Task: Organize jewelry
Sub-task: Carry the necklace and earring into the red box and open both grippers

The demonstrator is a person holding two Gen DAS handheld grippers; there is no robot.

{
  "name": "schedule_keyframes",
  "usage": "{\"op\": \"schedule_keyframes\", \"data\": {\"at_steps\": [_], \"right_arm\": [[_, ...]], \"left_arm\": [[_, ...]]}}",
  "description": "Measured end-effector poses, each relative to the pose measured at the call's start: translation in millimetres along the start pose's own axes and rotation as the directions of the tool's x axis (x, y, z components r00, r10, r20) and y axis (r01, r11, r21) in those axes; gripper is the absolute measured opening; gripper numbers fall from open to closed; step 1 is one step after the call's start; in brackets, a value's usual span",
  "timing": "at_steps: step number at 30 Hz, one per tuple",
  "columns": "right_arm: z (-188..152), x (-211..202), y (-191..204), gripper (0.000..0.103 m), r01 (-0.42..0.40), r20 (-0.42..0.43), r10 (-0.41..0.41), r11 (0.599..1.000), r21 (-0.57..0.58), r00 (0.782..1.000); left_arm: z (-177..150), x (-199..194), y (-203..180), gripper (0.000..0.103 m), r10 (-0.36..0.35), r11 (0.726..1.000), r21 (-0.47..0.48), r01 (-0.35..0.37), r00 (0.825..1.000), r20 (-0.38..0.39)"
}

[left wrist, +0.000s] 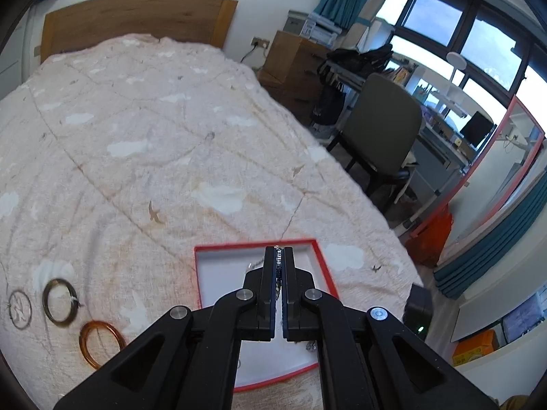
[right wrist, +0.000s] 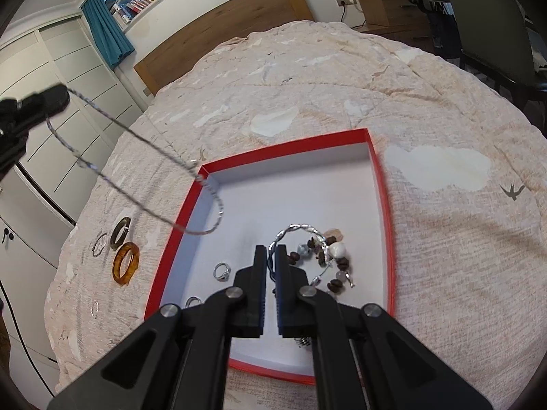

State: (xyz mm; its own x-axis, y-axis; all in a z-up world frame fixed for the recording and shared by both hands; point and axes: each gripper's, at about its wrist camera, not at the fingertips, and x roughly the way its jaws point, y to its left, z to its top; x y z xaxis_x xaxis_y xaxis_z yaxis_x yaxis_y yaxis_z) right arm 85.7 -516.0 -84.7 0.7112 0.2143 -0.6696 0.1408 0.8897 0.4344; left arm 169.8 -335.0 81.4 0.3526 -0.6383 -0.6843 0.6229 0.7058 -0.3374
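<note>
The red box [right wrist: 383,184] held rings [right wrist: 223,271] and a beaded bracelet [right wrist: 328,256]. The left gripper [left wrist: 279,251] pinched a silver chain [right wrist: 143,143]; the right gripper [right wrist: 270,249] gripped a twisted silver bangle [right wrist: 301,229]

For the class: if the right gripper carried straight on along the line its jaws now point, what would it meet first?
Probably the twisted silver bangle lying in the red box, directly ahead of the right gripper; depth is uncertain, so the box floor may come first.

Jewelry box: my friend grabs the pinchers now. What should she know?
Left gripper: shut on a silver chain, its loop hanging over a corner of the red box.
Right gripper: shut, seemingly on the twisted bracelet in the box.
Done: ring and beaded bracelet are in the box.
To do: amber bangle, dark bangle and thin hoop lie on the bedcover.
</note>
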Motion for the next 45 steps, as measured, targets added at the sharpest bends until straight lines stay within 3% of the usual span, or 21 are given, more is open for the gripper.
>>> {"op": "schedule_keyframes", "data": {"at_steps": [6,12,22,32,45], "right_arm": [[-6,9,-7,0.004,0.029,-0.040,-0.028,1.000,0.012,0.999],[-11,10,-15,0.004,0.059,-0.061,-0.057,0.998,0.027,0.997],[-15,10,-18,0.004,0.116,-0.086,-0.115,0.993,0.009,0.990],[-19,9,-16,0.005,0.158,-0.098,-0.158,0.987,-0.009,0.982],[-21,5,-13,0.010,0.206,-0.108,-0.206,0.978,-0.003,0.973]], "left_arm": [[-42,47,16,0.002,0.043,0.999,-0.024,-0.047,0.988,-0.147],[-74,71,24,0.002,0.086,0.995,-0.035,-0.096,0.971,-0.225],[-99,89,26,0.002,0.134,0.990,-0.013,-0.143,0.950,-0.282],[-115,98,29,0.002,0.138,0.988,-0.017,-0.151,0.938,-0.319],[-121,94,25,0.030,0.135,0.990,-0.003,-0.144,0.937,-0.321]]}}
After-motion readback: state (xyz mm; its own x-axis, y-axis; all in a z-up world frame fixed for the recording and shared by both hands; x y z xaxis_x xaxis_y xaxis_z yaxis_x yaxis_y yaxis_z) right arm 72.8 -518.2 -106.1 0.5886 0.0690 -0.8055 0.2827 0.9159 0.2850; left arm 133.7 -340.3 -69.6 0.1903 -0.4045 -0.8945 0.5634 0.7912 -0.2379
